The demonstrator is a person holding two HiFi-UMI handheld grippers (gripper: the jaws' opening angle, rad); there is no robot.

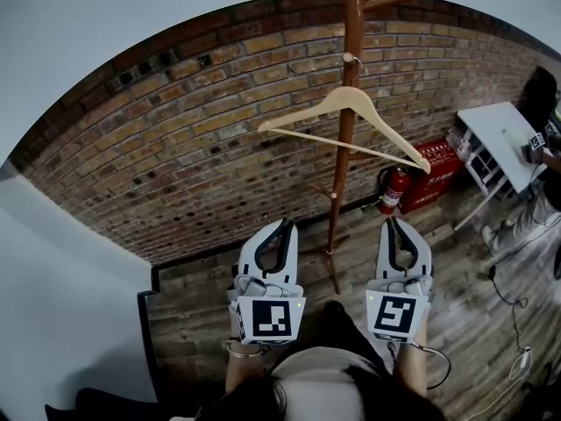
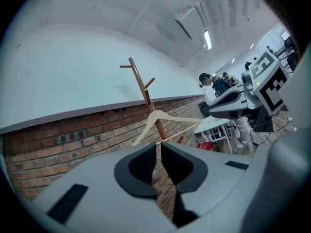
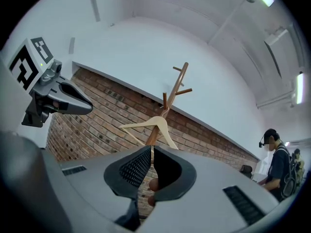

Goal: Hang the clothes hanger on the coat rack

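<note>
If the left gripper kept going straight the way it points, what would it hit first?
Probably the hanger on the coat rack: its lower bar crosses just above the jaw tips of the left gripper, with the pole right behind. Nothing nearer shows, though depth is unclear.

No legible text anywhere. Red box (image 1: 436, 175) on the floor right of the coat rack (image 1: 349, 103) has white print, too small to read. Marker cube (image 1: 270, 318) on left gripper (image 1: 286, 224), same on right gripper (image 1: 390, 222): black-and-white square patterns only, no characters.
</note>
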